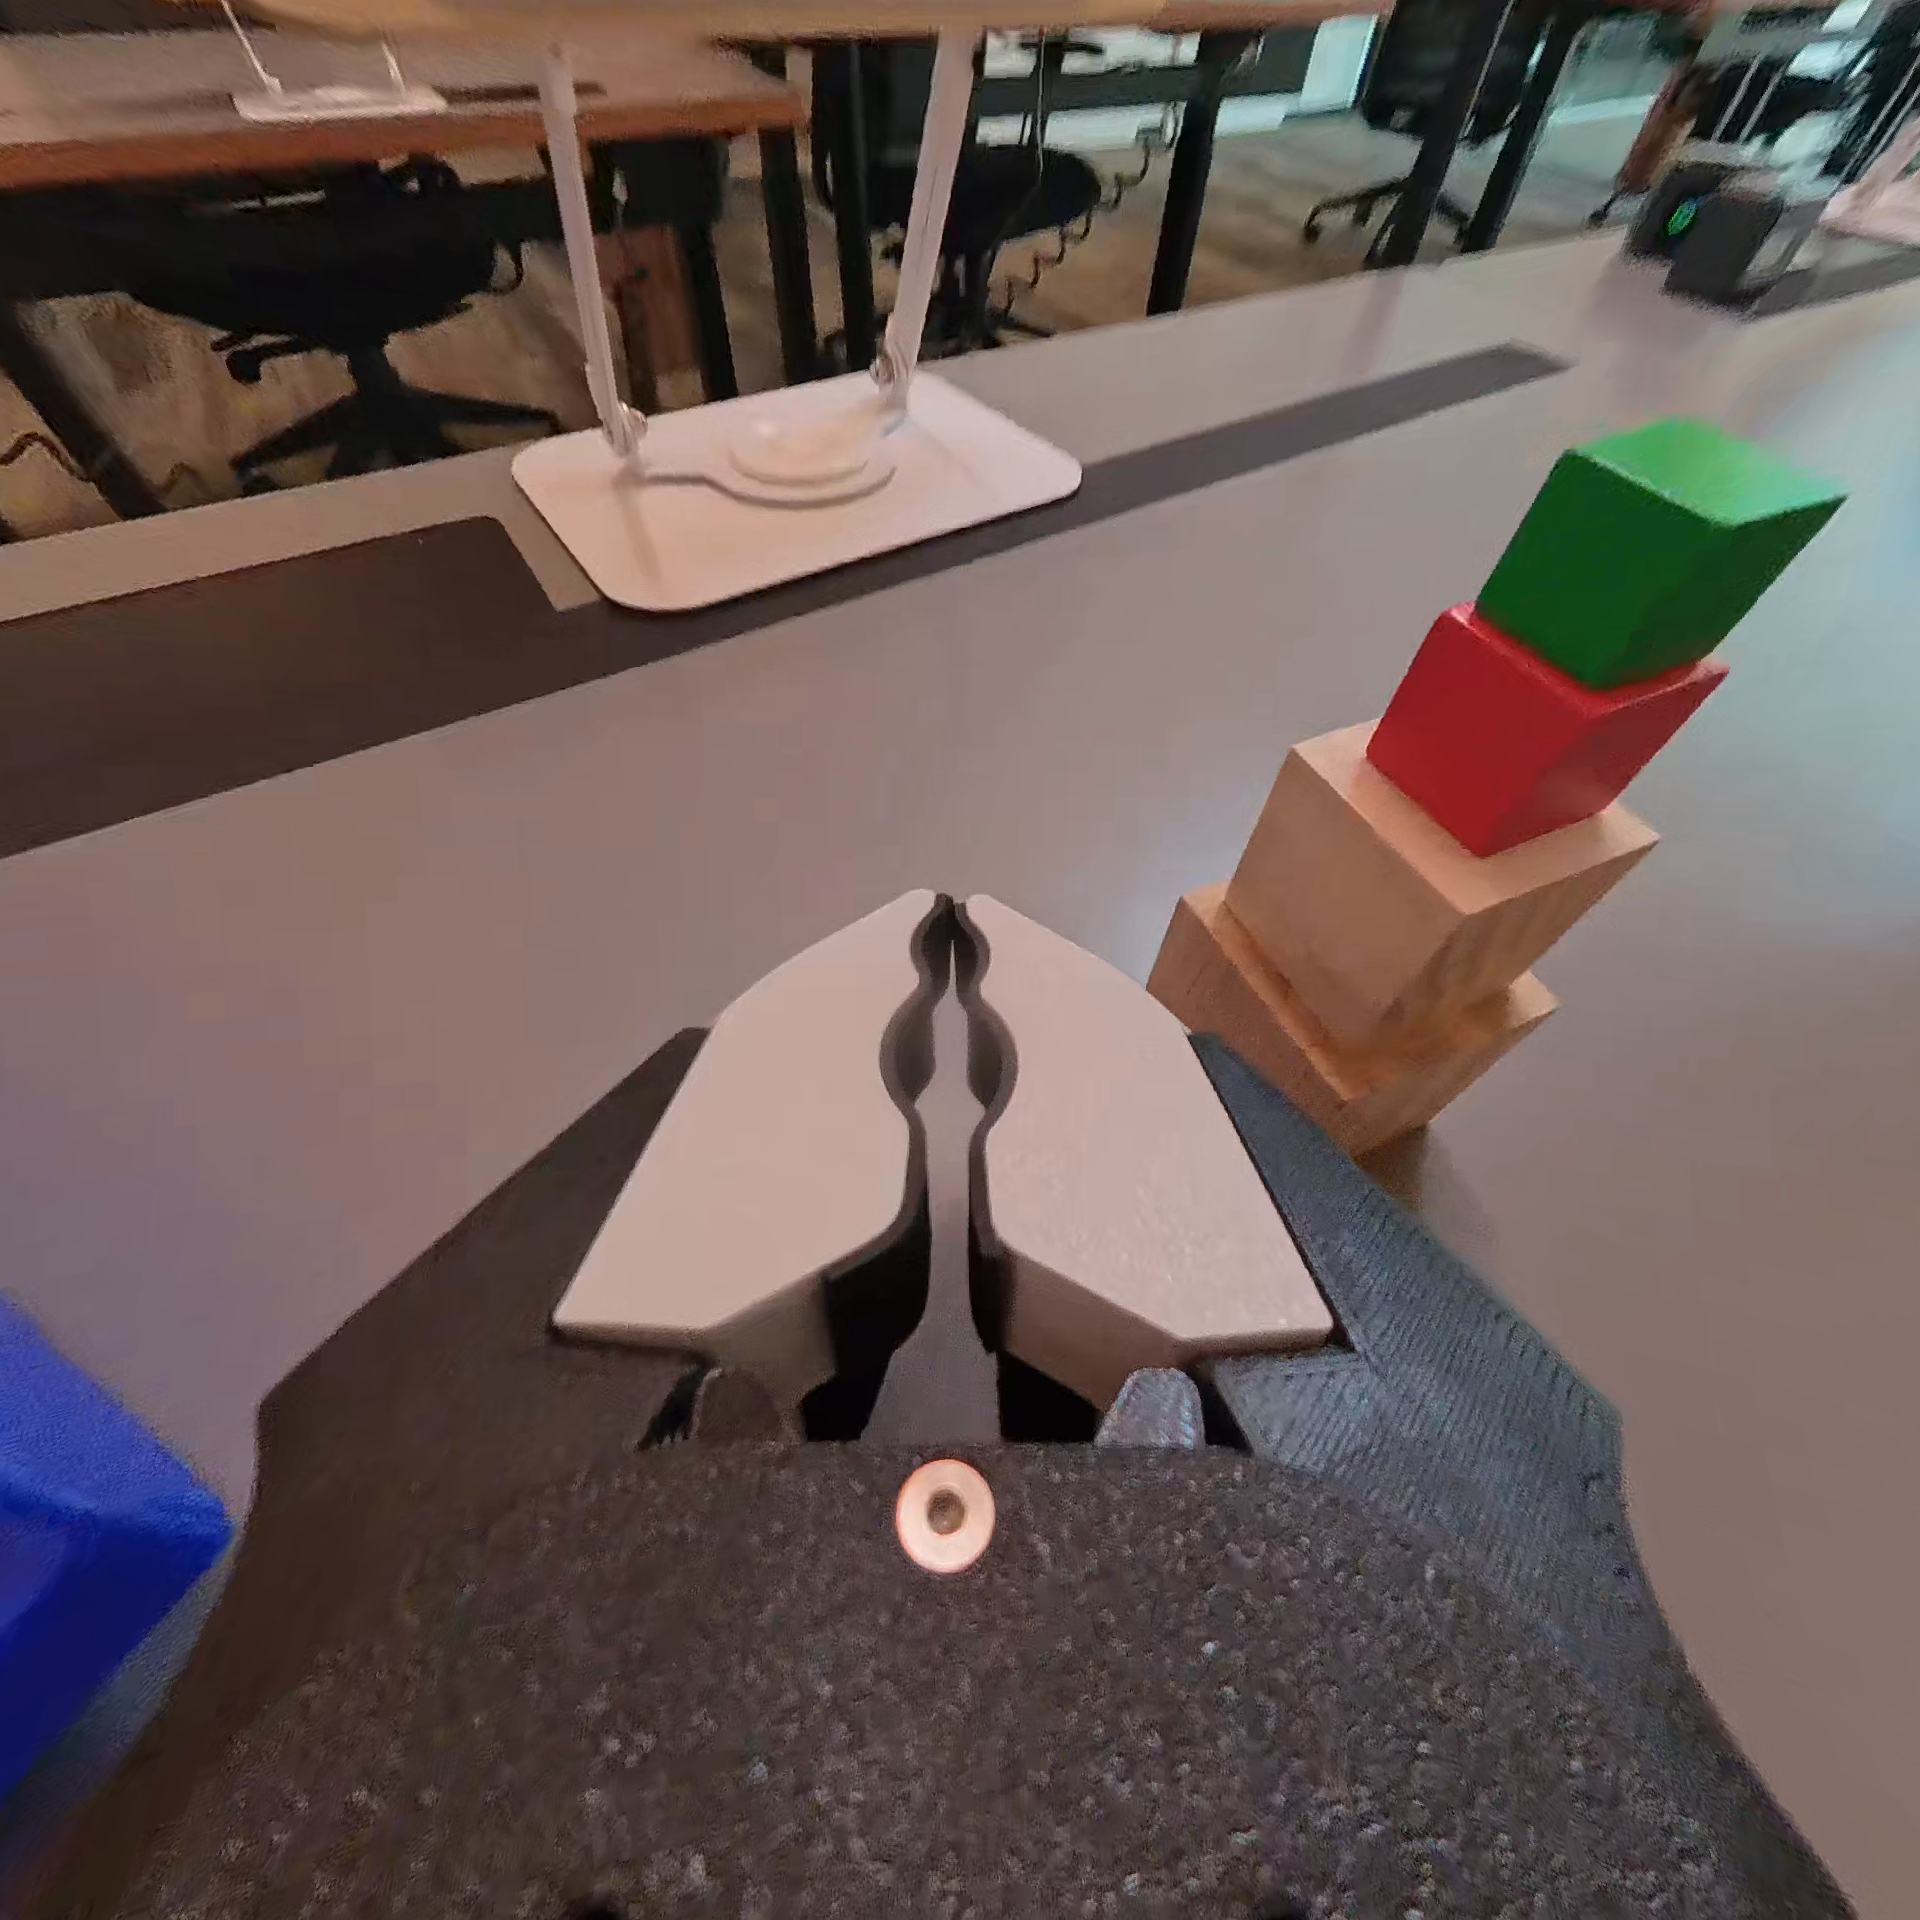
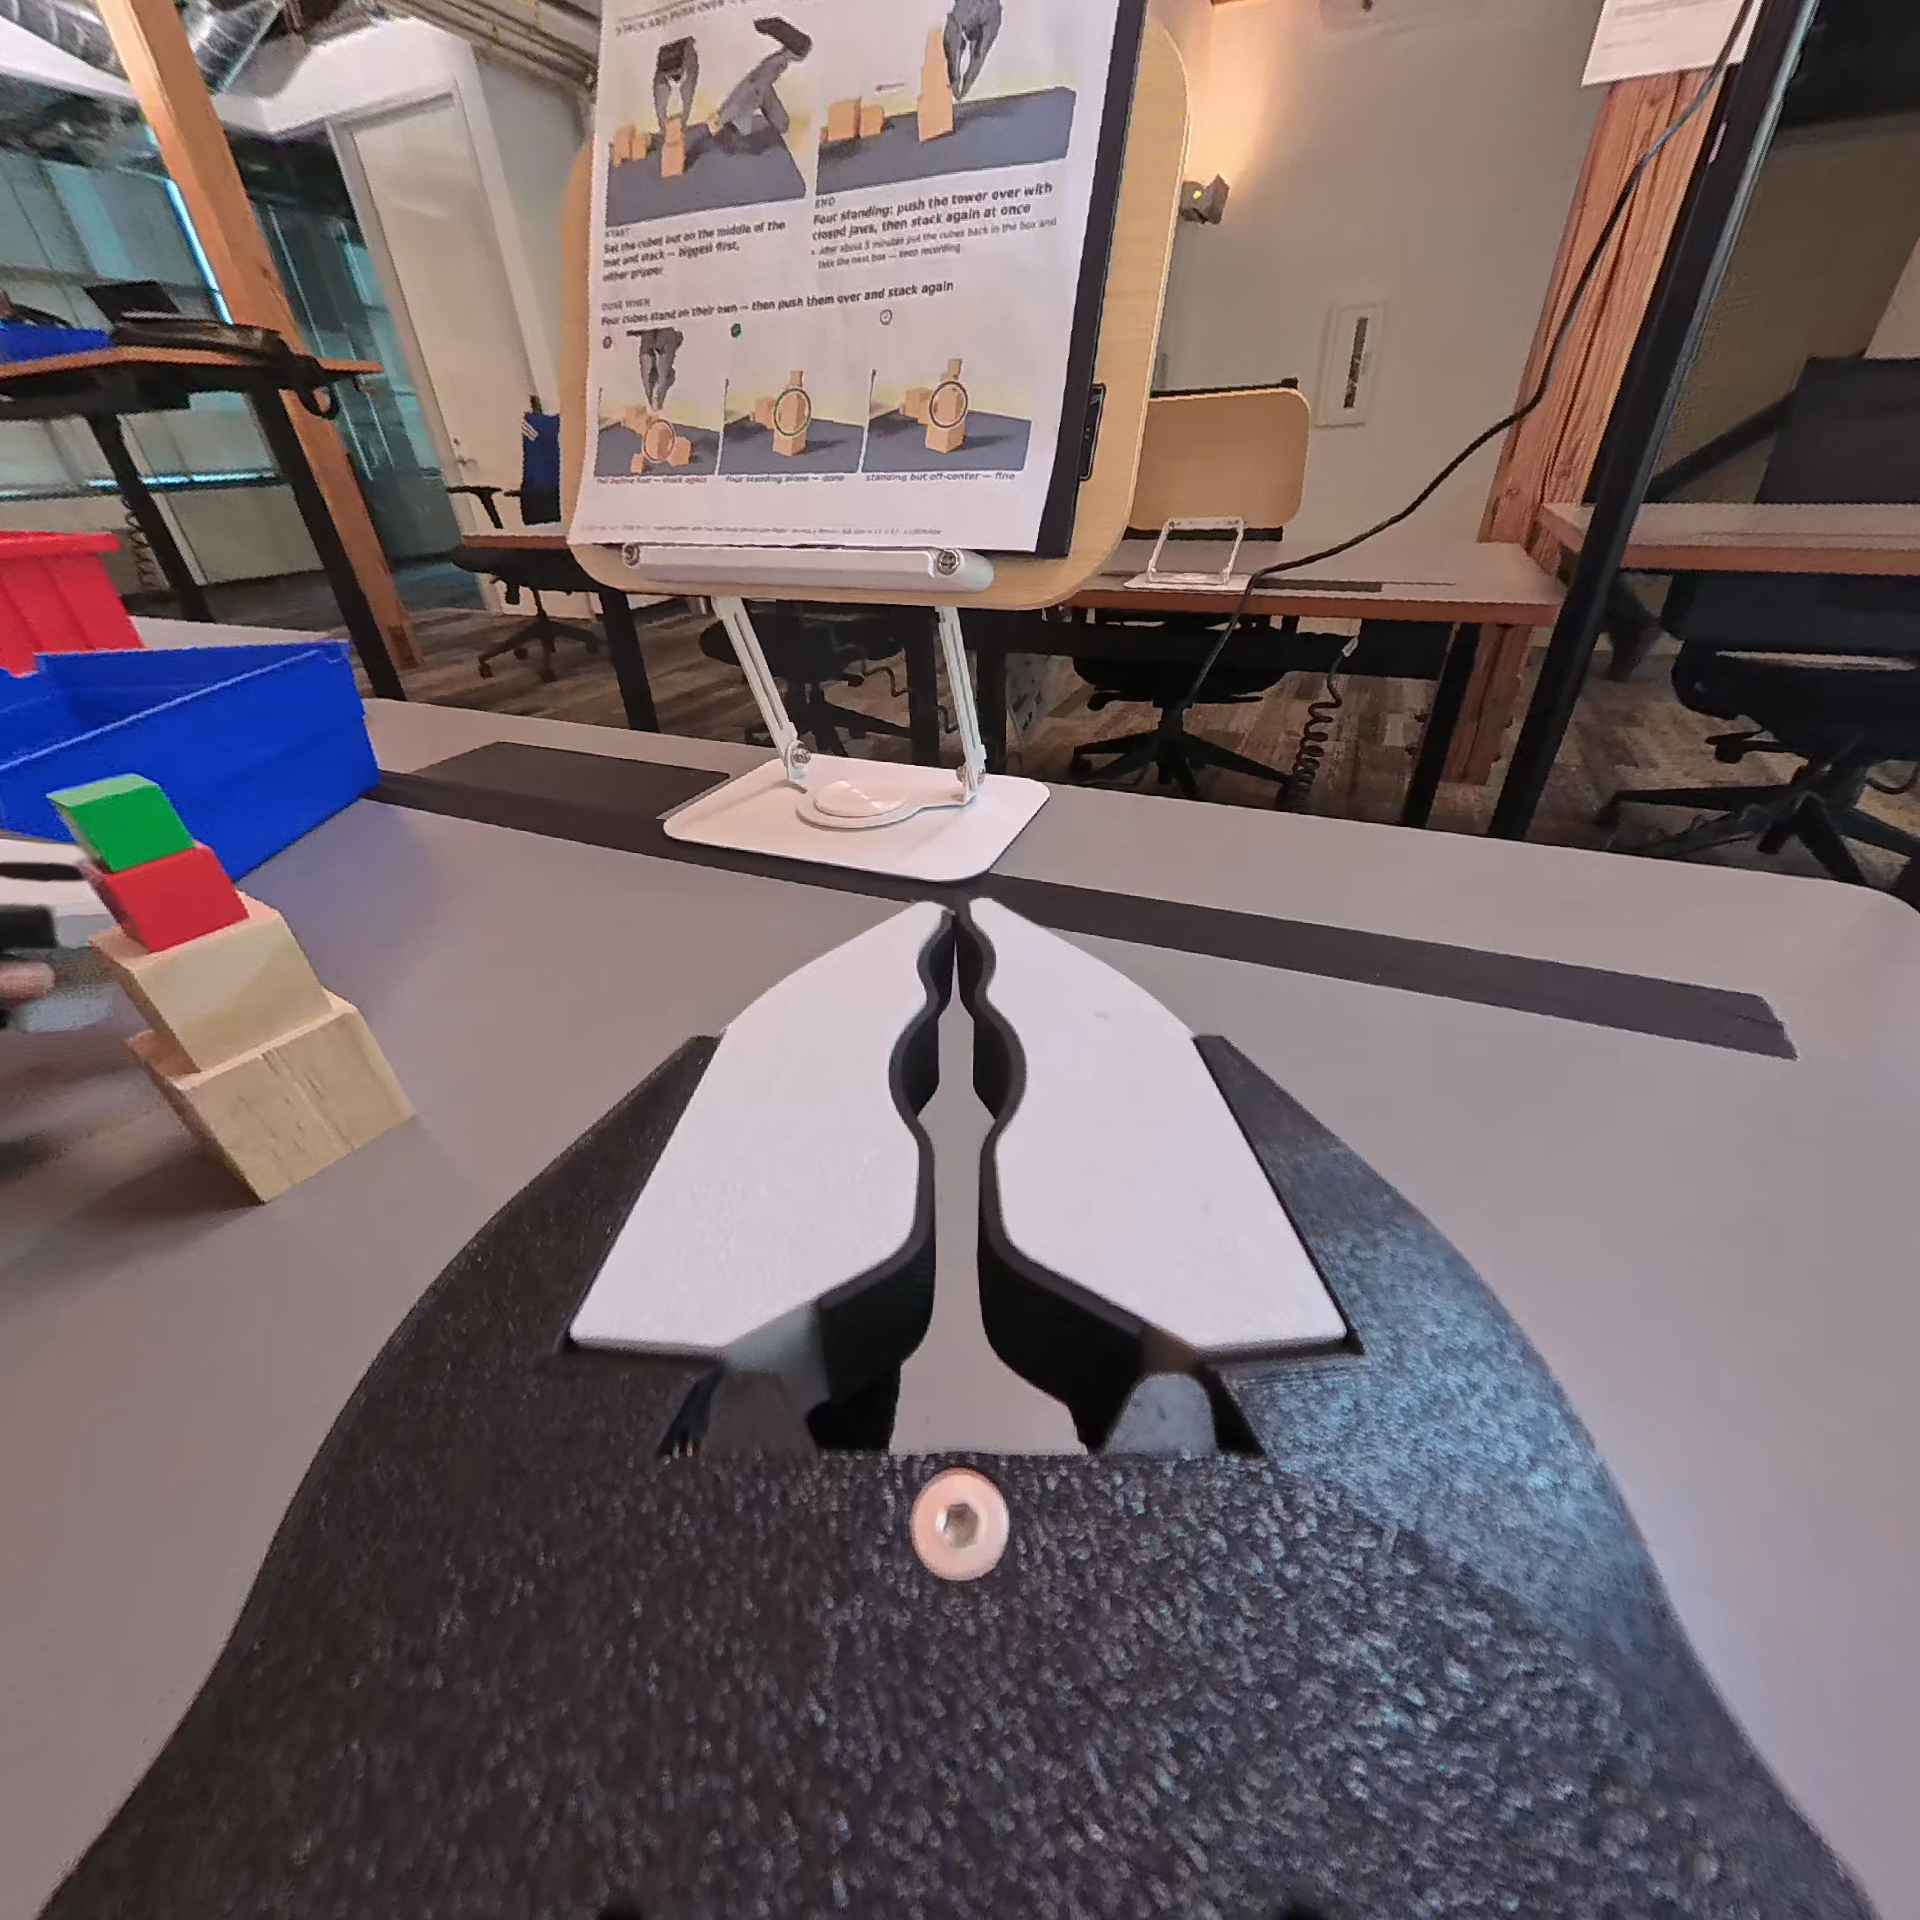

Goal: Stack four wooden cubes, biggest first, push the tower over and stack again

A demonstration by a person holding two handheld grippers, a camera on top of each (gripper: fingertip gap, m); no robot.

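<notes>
Closed on nothing, the left gripper [image 1: 954, 914] sits just beside, perhaps touching, the four-cube tower [image 1: 1455, 883]; a nudge could topple it. Right gripper [image 2: 961, 920], also closed, is well apart.

Landmark: block tower [image 1: 1455, 831] on the grey table [image 1: 520, 987]. Left of the tower the tabletop lies bare up to the white stand base [image 1: 800, 499] on the far side. The left gripper [image 1: 951, 914], fingertips together, sits just beside the tower's lowest block. Blue bin [image 2: 208, 727] blocks passage beyond the tower. Right of the tower, the surface lies open.
</notes>
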